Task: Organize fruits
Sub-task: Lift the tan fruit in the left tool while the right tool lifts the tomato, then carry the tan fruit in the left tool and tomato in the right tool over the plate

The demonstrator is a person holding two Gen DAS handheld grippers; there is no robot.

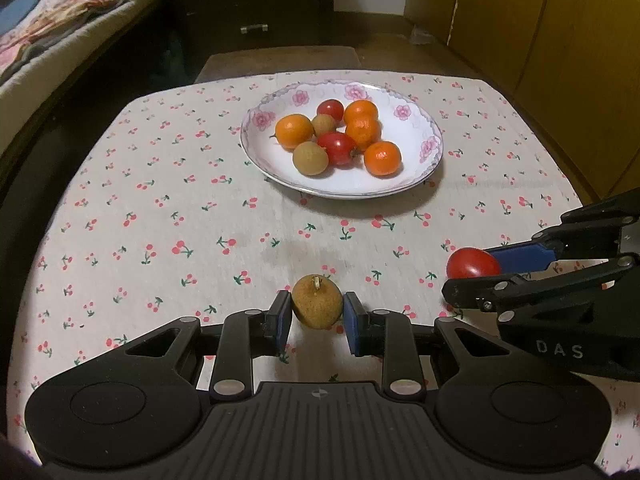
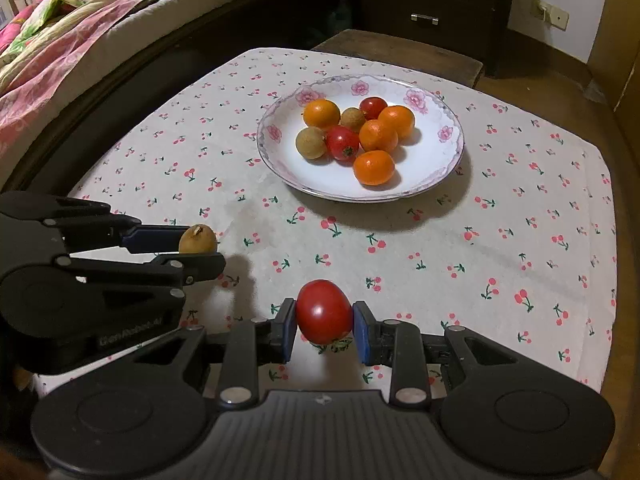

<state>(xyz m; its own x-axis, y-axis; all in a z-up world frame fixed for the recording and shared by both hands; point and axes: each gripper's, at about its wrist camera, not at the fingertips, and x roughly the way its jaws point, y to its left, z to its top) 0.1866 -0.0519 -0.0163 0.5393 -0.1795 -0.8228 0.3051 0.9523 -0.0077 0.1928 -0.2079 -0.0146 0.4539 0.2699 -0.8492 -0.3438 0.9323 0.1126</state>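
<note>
Left wrist view: the left gripper [image 1: 317, 318] has its jaws clenched on a brown longan [image 1: 317, 306], whose stem stub points up, both blue pads pressing its sides above the table [image 1: 160, 208] with its cherry-print cloth. To the right, the right gripper [image 1: 474, 276] reaches in from the picture's edge, its jaws clamped on a red tomato [image 1: 472, 263].

The right wrist view shows the same pair from the other side: the tomato [image 2: 324, 312] sits squeezed between the right gripper's [image 2: 325, 330] blue pads, and the left gripper [image 2: 196, 248] holds the longan [image 2: 198, 239] at the left edge. Both fruits hang near the front of the table, well apart from the plate [image 2: 432, 176].

The white plate, rimmed with pink flowers, stands toward the far side of the table. In it lie four oranges [image 2: 374, 167], two tomatoes [image 2: 342, 143] and two longans [image 2: 311, 143], bunched together and touching.
</note>
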